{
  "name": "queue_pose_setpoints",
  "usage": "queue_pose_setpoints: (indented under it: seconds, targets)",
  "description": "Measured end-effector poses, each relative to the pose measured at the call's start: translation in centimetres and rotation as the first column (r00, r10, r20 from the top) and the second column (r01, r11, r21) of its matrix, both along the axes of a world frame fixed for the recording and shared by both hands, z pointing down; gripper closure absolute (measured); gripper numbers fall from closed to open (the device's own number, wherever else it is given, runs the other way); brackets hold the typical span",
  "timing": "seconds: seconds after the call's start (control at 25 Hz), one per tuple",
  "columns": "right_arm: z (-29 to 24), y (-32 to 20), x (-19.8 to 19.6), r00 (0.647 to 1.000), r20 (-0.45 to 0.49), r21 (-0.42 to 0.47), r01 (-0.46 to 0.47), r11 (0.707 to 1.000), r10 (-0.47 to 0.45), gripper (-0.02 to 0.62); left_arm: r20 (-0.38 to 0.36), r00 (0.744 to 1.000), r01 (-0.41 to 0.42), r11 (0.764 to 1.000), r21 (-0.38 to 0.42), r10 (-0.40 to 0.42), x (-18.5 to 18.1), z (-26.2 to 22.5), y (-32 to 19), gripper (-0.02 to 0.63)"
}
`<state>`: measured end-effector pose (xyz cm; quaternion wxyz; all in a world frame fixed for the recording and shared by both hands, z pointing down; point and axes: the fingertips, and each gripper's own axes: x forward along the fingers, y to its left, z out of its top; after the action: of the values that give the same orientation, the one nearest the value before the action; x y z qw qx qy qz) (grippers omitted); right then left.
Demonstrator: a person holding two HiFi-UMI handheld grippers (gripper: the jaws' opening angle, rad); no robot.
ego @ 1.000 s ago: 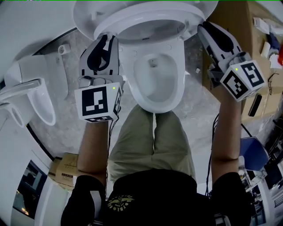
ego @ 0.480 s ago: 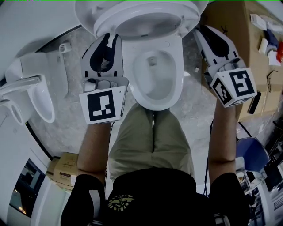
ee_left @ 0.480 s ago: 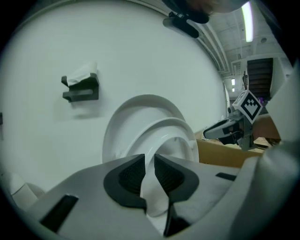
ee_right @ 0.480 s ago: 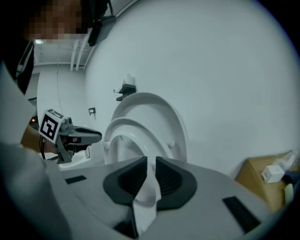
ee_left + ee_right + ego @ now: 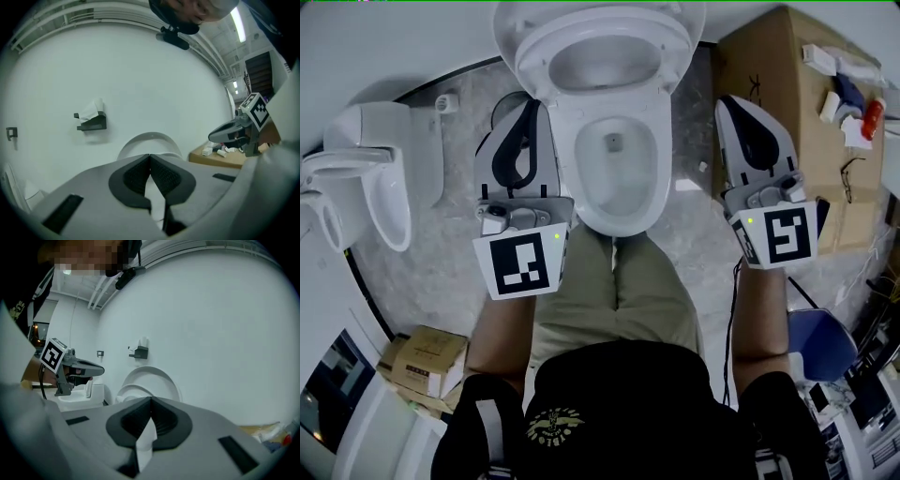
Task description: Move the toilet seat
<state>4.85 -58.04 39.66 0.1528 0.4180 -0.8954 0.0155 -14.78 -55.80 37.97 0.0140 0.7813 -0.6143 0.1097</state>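
Head view: toilet seat (image 5: 535, 53) tipped up behind bowl (image 5: 615, 187), clear of both claws. Left gripper (image 5: 529, 103) by bowl's left edge, right gripper (image 5: 732, 101) off to bowl's right. Gripper views: both jaw pairs just closed, pads together, nothing between.

White oval toilet seat (image 5: 532, 58), raised clear of the bowl (image 5: 581, 202), tilted back at its rear

The toilet bowl (image 5: 614, 178) lies top centre, the toilet seat (image 5: 530, 52) above it; perhaps a second toilet (image 5: 370, 178) at left; a cardboard box (image 5: 783, 75) upper right.
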Motion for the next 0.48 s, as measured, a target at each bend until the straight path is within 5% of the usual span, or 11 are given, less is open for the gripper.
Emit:
queue_pose_setpoints:
  seconds: [0.48]
  targets:
    - [-7.2, 2.9, 1.0, 1.000, -0.009, 0.006, 0.027, 1.000, -0.027, 0.566, -0.007, 1.000, -0.001, 1.000, 0.008, 0.001, 1.8, -8.1, 3.4, 0.581]
